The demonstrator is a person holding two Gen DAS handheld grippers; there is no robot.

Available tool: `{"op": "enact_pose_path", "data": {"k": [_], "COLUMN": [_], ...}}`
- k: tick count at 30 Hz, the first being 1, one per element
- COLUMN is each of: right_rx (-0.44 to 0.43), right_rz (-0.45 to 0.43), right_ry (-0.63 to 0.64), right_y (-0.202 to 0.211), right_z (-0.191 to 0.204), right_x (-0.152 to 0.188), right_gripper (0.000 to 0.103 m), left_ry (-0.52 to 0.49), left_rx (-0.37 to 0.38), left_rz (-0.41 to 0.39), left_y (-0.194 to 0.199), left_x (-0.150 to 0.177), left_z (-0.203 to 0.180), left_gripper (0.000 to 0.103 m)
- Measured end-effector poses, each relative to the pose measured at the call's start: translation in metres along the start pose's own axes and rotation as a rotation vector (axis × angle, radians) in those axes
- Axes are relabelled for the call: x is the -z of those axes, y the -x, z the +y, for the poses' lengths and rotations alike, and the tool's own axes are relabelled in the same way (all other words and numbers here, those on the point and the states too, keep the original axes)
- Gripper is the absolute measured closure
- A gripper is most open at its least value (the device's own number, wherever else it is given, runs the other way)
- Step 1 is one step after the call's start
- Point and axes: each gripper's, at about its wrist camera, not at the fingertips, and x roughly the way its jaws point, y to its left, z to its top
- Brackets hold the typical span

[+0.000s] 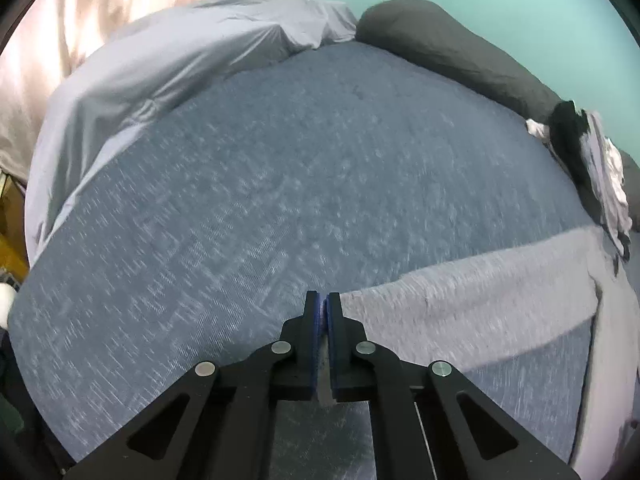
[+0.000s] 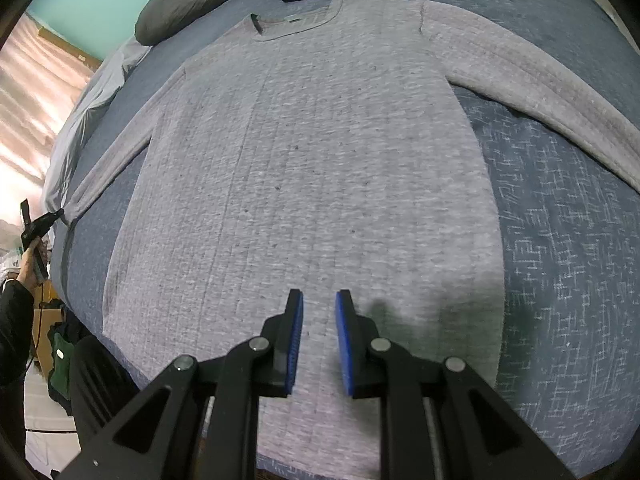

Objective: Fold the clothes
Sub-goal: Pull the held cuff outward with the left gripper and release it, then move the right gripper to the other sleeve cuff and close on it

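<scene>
Sweater (image 2: 304, 152) whole only in right view, right tool (image 2: 319, 300) parted, left tool (image 1: 322, 300) clamping its cuff.

Matt ribbed-knit sweater (image 2: 304, 152) (grey cloth)

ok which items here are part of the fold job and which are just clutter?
In the job:
- grey knit long-sleeved sweater, flat on the blue bedcover
- left tongs, shut on its sleeve cuff
- right tongs, open above the hem

Lying about:
- dark grey pillow
- heap of mixed clothes
- pale blue duvet
</scene>
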Motion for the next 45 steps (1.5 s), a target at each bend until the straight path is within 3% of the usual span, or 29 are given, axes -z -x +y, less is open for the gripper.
{"op": "enact_pose_path", "data": {"k": [8,14,16,18,20,25,27,30,32,39,42,45], "right_rx": [0.02,0.02,0.014,0.009,0.002,0.003,0.006,0.029,0.046,0.123,0.15,0.165], "right_rz": [-0.003,-0.026,-0.039,-0.053,-0.065,-0.103,-0.122,-0.149,-0.172,-0.27,-0.311,-0.347], "right_ry": [-0.026,-0.058,-0.071,-0.085,-0.094,-0.122,-0.149,-0.189,-0.22,-0.34,-0.405,-0.468], "right_y": [-0.002,0.002,0.004,0.008,0.012,0.028,0.036,0.05,0.061,0.107,0.123,0.139], "right_z": [-0.011,-0.023,-0.026,-0.029,-0.033,-0.052,-0.066,-0.088,-0.108,-0.189,-0.224,-0.261], "right_x": [0.002,0.0,-0.001,-0.002,-0.001,0.002,0.005,0.007,0.009,0.014,0.018,0.021], "right_gripper": [0.087,0.087,0.087,0.087,0.087,0.087,0.084,0.07,0.07,0.068,0.058,0.056], "left_ry": [0.032,0.08,0.08,0.07,0.061,0.034,0.024,0.008,-0.003,-0.014,-0.057,-0.082], "left_rx": [-0.028,-0.031,-0.016,0.01,0.036,0.096,0.121,0.157,0.179,0.257,0.254,0.252], "left_rz": [0.057,0.047,0.03,0.005,-0.015,-0.021,-0.024,-0.028,-0.029,0.012,0.012,0.012], "left_y": [-0.023,-0.011,-0.001,0.011,0.022,0.037,0.043,0.052,0.058,0.065,0.069,0.073], "left_x": [-0.002,0.008,0.01,0.012,0.015,0.023,0.026,0.031,0.035,0.051,0.057,0.062], "left_z": [0.005,0.012,0.008,-0.002,-0.012,-0.05,-0.065,-0.088,-0.103,-0.155,-0.179,-0.197], "left_gripper": [0.097,0.093,0.086,0.065,0.052,0.038,0.031,0.021,0.019,0.015,0.015,0.014]}}
